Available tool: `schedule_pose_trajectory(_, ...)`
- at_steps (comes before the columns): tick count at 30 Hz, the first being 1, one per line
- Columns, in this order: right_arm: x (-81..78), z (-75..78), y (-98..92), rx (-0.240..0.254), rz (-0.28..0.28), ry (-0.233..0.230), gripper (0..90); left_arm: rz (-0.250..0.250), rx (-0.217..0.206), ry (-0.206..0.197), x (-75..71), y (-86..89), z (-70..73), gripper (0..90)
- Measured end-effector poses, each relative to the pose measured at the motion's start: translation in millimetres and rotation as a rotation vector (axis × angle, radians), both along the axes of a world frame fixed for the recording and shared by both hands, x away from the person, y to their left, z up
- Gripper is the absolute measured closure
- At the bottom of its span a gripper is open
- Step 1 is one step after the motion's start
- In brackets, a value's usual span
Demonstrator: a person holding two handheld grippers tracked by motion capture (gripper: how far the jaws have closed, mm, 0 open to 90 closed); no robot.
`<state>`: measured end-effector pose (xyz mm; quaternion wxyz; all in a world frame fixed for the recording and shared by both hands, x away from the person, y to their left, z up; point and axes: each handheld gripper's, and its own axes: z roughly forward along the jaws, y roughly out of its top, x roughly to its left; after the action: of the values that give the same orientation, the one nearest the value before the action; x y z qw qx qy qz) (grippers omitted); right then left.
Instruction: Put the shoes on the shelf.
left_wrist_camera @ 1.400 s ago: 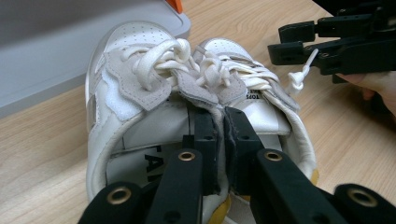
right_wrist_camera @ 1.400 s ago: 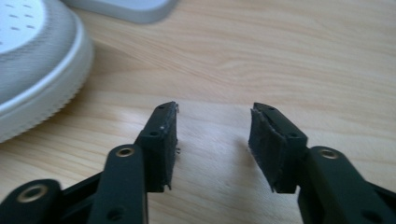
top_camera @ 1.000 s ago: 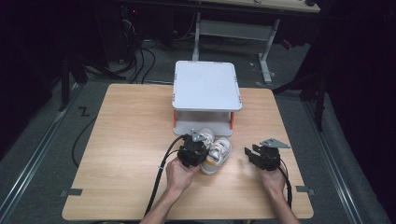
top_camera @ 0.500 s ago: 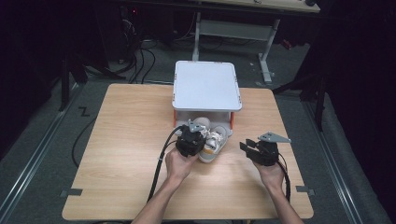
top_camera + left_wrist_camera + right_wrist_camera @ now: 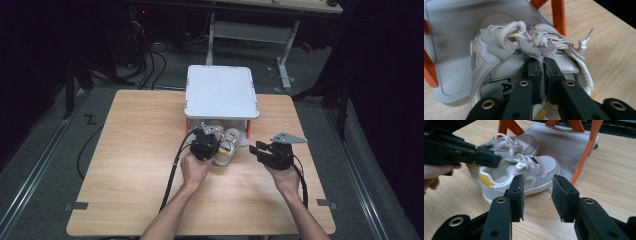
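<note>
A pair of small white sneakers (image 5: 230,145) with yellow heels lies at the front of a low rack (image 5: 220,92) with a white top and orange legs. Their toes rest on the rack's grey bottom shelf (image 5: 449,37). My left gripper (image 5: 541,65) is shut on the two inner collars of the sneakers (image 5: 499,50), pinching them together. In the high view the left gripper (image 5: 214,137) is just behind the heels. My right gripper (image 5: 537,192) hovers to the right of the sneakers (image 5: 531,170). Its jaws have just been opening, with nothing between them.
The wooden table (image 5: 140,150) carries the rack at its far middle. An orange leg (image 5: 586,152) stands right of the shoes. Cables trail from both grippers toward the near edge. A dark floor with desk legs lies beyond the table.
The left gripper has pushed the pair of sneakers away from the person, toes onto the rack's bottom shelf. The right gripper has lifted and drifted slightly toward the rack.
</note>
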<state>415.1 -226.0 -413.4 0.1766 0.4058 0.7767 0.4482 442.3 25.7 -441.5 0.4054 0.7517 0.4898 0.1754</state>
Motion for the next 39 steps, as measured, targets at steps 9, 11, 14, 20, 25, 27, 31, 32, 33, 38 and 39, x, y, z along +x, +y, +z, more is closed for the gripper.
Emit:
schedule_pose_trajectory(9,8.1,17.2,7.5,0.017,0.02,-0.012,61.5,0.047,-0.012,-0.023,10.2,0.0,-5.7,84.6)
schedule_pose_trajectory(11,10.1,21.6,9.0,0.02,0.021,-0.013,61.5,0.053,-0.008,-0.026,11.8,-0.8,-6.1,84.6)
schedule_pose_trajectory(14,13.5,30.2,13.1,0.028,0.028,-0.022,61.5,0.064,-0.014,-0.025,14.8,-0.9,-8.1,84.6)
schedule_pose_trajectory(20,21.2,44.1,22.8,0.038,0.032,-0.038,62.3,0.076,-0.02,-0.023,18.4,2.1,-10.7,84.5)
schedule_pose_trajectory(25,28.2,54.3,29.7,0.047,0.03,-0.053,62.1,0.084,-0.026,-0.023,19.6,2.8,-11.1,84.4)
schedule_pose_trajectory(27,34.6,64.8,35.4,0.043,0.012,-0.077,59.7,0.088,-0.028,-0.019,20.2,2.5,-10.8,84.5)
schedule_pose_trajectory(31,47.8,73.7,41.5,0.036,-0.008,-0.077,58.6,0.091,-0.028,-0.021,20.4,2.5,-10.9,84.5)
schedule_pose_trajectory(32,53.5,75.0,43.9,0.026,-0.015,-0.068,58.5,0.092,-0.031,-0.024,20.7,2.4,-11.1,84.5)
schedule_pose_trajectory(33,56.9,75.4,45.8,0.02,-0.02,-0.063,58.3,0.094,-0.033,-0.026,21.2,2.3,-11.4,84.5)
schedule_pose_trajectory(38,79.6,73.6,56.4,-0.02,-0.054,-0.05,57.8,0.105,-0.037,-0.033,23.8,1.3,-11.4,84.5)
schedule_pose_trajectory(39,82.0,73.0,57.3,-0.018,-0.059,-0.057,57.7,0.106,-0.034,-0.034,24.5,1.2,-11.5,84.5)
